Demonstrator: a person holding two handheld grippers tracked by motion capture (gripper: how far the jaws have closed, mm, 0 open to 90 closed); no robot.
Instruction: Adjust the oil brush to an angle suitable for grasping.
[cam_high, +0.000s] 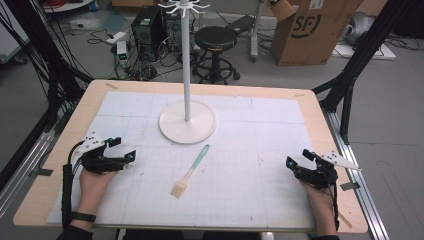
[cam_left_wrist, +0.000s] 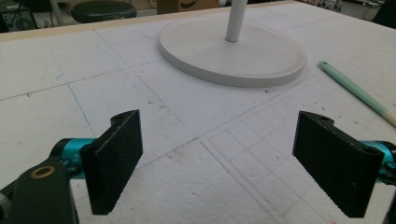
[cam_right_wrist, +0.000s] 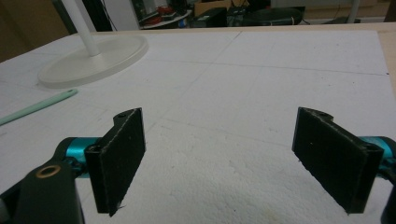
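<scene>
1. While both grippers rest near the table's front corners, nothing is held yet — the work looks to be at its very start, before any reach.
2. The left gripper (cam_high: 121, 149) sits at the front left of the white mat (cam_high: 260, 195), its jaws standing wide apart with only bare mat between them, as the left gripper view confirms.
3. The right gripper (cam_high: 299, 159) sits at the front right, jaws likewise spread wide and holding nothing.
4. The brush (cam_high: 190, 171) lies flat on the mat between the two grippers, well apart from both; its mint-green handle (cam_high: 201, 156) points toward the stand's round base (cam_high: 187, 122) and stops just short of it, while the pale bristles (cam_high: 178, 190) point toward the person.
5. The stand's pole (cam_high: 186, 60) rises to a ring of hooks (cam_high: 184, 7) at the top — a likely place for the brush to hang, in my judgement.
6. The next move, I judge, calls for one gripper to travel inward to the handle, line its jaws across the slim shaft, come low to the mat and close squarely, since a thin handle lying flat could roll or slip.
</scene>
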